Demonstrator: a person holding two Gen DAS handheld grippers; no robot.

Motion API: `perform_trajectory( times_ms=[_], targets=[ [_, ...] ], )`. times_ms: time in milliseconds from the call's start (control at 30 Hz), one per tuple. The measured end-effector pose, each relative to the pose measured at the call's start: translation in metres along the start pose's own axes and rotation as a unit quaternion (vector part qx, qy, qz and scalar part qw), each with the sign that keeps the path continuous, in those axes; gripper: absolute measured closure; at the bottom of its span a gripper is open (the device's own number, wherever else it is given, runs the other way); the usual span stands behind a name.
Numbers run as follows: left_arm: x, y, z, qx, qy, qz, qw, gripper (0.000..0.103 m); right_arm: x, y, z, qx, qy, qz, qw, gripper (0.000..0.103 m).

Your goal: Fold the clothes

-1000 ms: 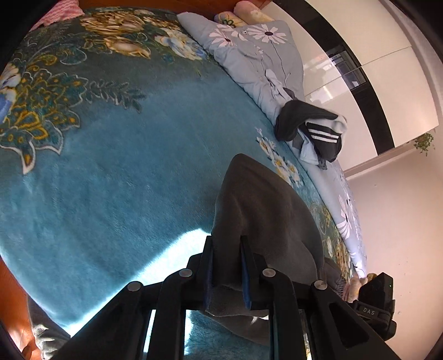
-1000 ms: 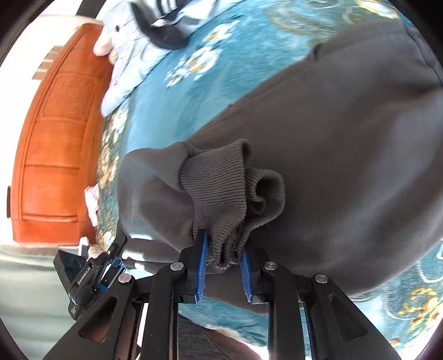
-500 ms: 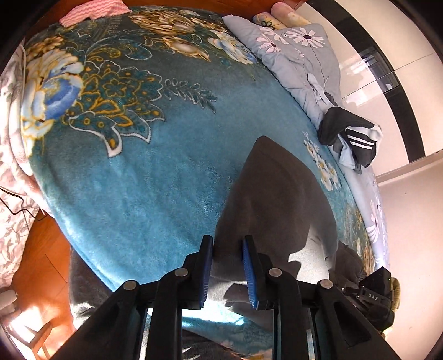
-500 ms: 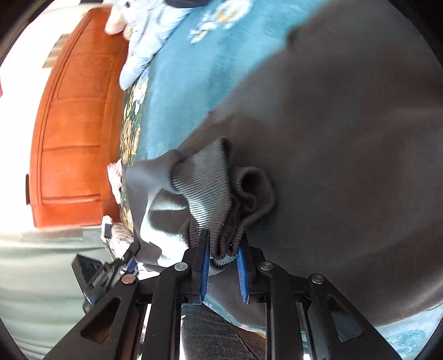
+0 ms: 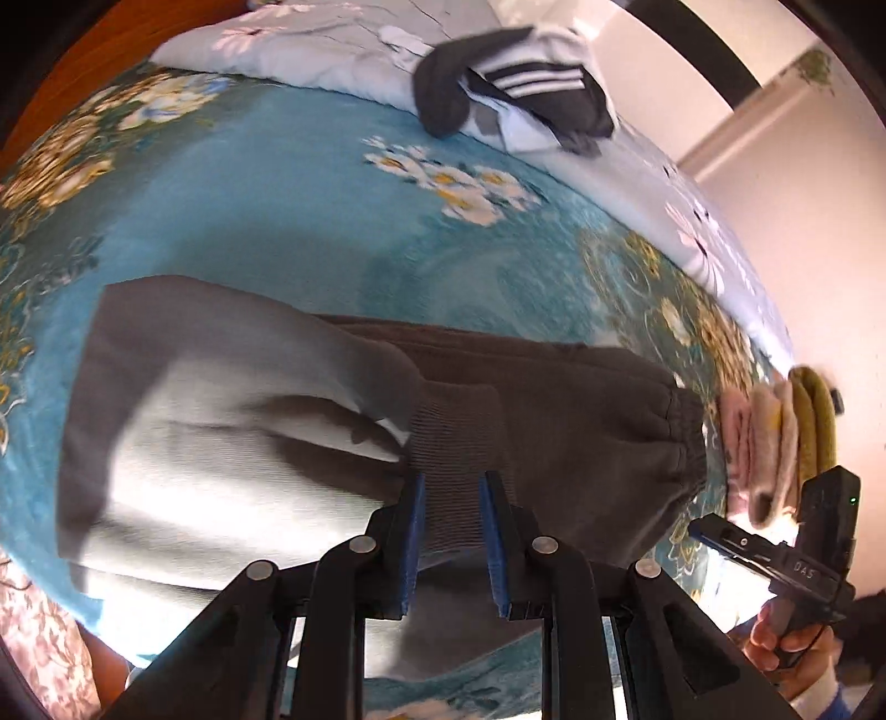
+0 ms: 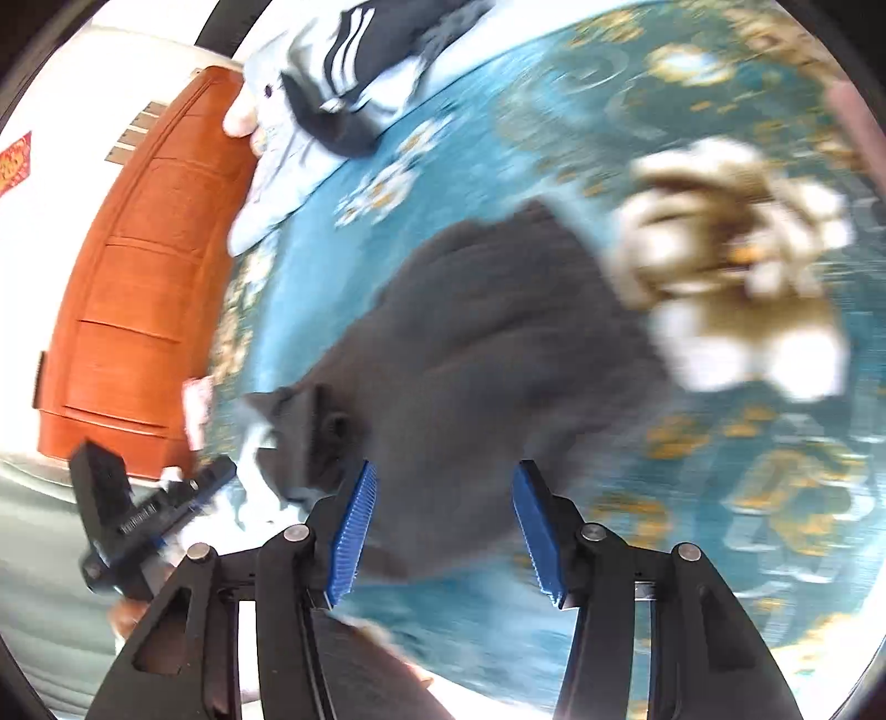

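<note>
Grey sweatpants (image 5: pixel 232 421) lie folded on the teal floral blanket (image 5: pixel 288 221). My left gripper (image 5: pixel 449 482) is shut on a ribbed cuff (image 5: pixel 454 443) of the pants, low over the fabric. In the right wrist view the grey pants (image 6: pixel 487 343) are blurred by motion. My right gripper (image 6: pixel 440 482) is open and empty just above them. The right gripper also shows in the left wrist view (image 5: pixel 775 548), held by a hand at the lower right. The left gripper shows in the right wrist view (image 6: pixel 144 509) at the lower left.
A black garment with white stripes (image 5: pixel 515 94) lies on a light floral quilt (image 5: pixel 310 44) at the far side. Folded pink and mustard cloths (image 5: pixel 775 437) sit at the bed's right edge. An orange wooden headboard (image 6: pixel 133 288) stands on the left.
My right gripper has let go of the ribbed cuff and opened wide. My left gripper has swung round and now holds a ribbed cuff over the folded pants.
</note>
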State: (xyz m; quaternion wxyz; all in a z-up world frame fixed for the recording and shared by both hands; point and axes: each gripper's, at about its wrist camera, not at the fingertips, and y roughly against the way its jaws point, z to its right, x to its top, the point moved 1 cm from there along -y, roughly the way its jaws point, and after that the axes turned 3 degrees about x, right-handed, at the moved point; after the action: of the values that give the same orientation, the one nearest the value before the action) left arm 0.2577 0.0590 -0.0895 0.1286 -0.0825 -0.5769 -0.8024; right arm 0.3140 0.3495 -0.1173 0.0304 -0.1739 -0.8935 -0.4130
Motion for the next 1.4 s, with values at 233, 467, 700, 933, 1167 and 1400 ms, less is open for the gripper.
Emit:
perform_trajectory(
  times_ms=[233, 467, 700, 933, 1167, 1400],
  targets=[
    [-0.002, -0.046, 0.002, 0.027, 0.015, -0.059, 0.9978, 0.080, -0.008, 0.007, 0.074, 0.048, -0.102, 0.059, 0.992, 0.039],
    [-0.005, -0.029, -0.007, 0.019, 0.050, -0.039, 0.9978, 0.080, 0.011, -0.040, 0.064, 0.086, -0.142, 0.086, 0.982, 0.039],
    [-0.002, -0.027, -0.003, 0.042, 0.054, -0.035, 0.9971, 0.080, 0.026, -0.059, 0.057, 0.100, -0.162, 0.103, 0.976, 0.041],
    [0.012, -0.046, 0.034, 0.029, 0.028, -0.052, 0.9978, 0.067, 0.061, -0.039, 0.057, 0.128, -0.165, 0.110, 0.972, 0.068],
    [0.027, -0.056, 0.065, 0.014, 0.018, -0.054, 0.9983, 0.054, 0.088, -0.024, 0.027, 0.110, -0.098, 0.115, 0.982, 0.072],
    [0.020, 0.003, 0.030, -0.045, 0.072, 0.022, 0.9961, 0.054, 0.081, -0.016, -0.038, 0.106, 0.003, 0.111, 0.988, 0.072]
  ],
)
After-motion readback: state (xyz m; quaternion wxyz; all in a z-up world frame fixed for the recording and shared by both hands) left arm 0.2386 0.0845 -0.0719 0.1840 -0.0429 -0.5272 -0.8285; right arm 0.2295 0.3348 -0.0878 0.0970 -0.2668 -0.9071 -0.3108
